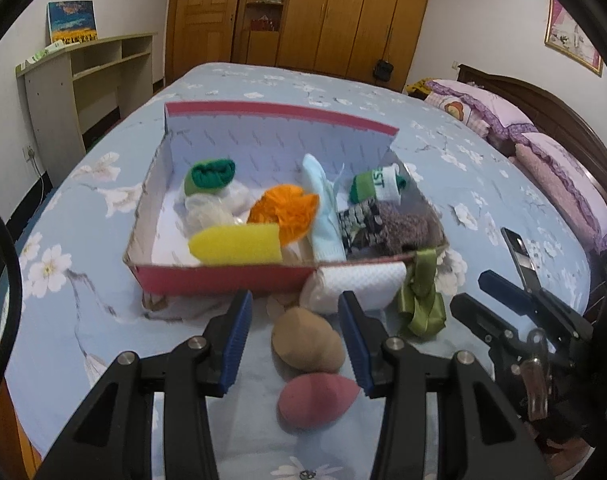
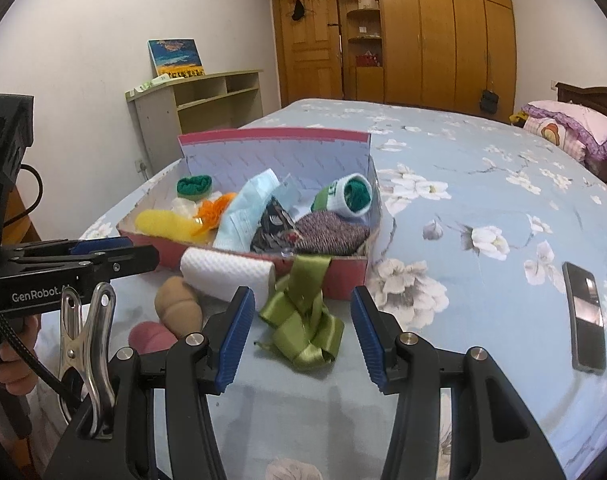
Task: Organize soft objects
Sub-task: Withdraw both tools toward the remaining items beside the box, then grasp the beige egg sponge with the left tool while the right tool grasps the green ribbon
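A red cardboard box on the blue floral bed holds a yellow sponge, orange yarn, a light blue cloth, green socks and a purple knit piece. In front of the box lie a white rolled cloth, a green ribbon, a tan sponge and a pink sponge. My left gripper is open and hovers over the tan sponge, which shows between its fingers. To the right, my right gripper is open over the green ribbon, not pressing it.
A black phone lies on the bed to the right. Pink pillows sit at the headboard. A beige shelf desk stands left of the bed and wooden wardrobes stand behind it. A metal clip is fixed on the right gripper's body.
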Available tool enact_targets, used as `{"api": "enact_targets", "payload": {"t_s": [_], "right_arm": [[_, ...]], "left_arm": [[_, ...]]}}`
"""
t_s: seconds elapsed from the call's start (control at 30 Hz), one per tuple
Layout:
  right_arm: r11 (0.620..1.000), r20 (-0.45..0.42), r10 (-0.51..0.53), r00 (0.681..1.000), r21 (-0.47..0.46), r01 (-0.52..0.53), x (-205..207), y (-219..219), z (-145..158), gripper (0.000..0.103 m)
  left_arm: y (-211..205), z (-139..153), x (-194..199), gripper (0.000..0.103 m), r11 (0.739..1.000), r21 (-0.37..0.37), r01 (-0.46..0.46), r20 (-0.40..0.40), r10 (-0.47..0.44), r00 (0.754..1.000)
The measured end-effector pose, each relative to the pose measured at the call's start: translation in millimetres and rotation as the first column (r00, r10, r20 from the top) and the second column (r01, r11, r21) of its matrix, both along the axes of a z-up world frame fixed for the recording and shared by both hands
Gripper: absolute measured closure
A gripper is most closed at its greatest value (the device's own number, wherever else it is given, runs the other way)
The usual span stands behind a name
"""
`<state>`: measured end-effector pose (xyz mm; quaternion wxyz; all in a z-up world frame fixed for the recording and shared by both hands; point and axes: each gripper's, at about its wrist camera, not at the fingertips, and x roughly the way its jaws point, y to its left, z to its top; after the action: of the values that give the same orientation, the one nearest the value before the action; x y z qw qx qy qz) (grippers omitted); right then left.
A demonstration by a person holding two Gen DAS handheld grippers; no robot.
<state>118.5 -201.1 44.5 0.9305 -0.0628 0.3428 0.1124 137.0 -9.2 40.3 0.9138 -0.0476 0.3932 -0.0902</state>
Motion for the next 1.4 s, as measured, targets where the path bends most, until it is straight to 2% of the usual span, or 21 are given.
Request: {"api": "enact_targets", "payload": {"t_s": [0.63,1.0,1.23,1.4], "right_arm": [[0.999,-0.094,-0.010,0.996,0.030,0.013,3,-7,-35,0.052],[0.999,-0.112,-0.011,0.994,0.044,0.016,8,-10,-39,0.052],[1.000,-0.139,0.003,0.990,0.009,-0.002,23,-2,-47,0.051],[1.000,-0.187,0.001,0.982,0.027,0.004,34,-4,-59,0.051]], "left_arm": [[-14,-41,5,0.056,1.000,-0.002,0.018,-0.098,-0.018,0.995],[-24,-47,8,0.055,0.998,0.053,0.019,-0.071,-0.015,0.997],[-22,-53,9,0.051,0.999,0.047,0.017,-0.071,-0.014,0.997],[-22,-57,11,0.046,0.999,0.045,0.016,-0.071,-0.013,0.997]]}}
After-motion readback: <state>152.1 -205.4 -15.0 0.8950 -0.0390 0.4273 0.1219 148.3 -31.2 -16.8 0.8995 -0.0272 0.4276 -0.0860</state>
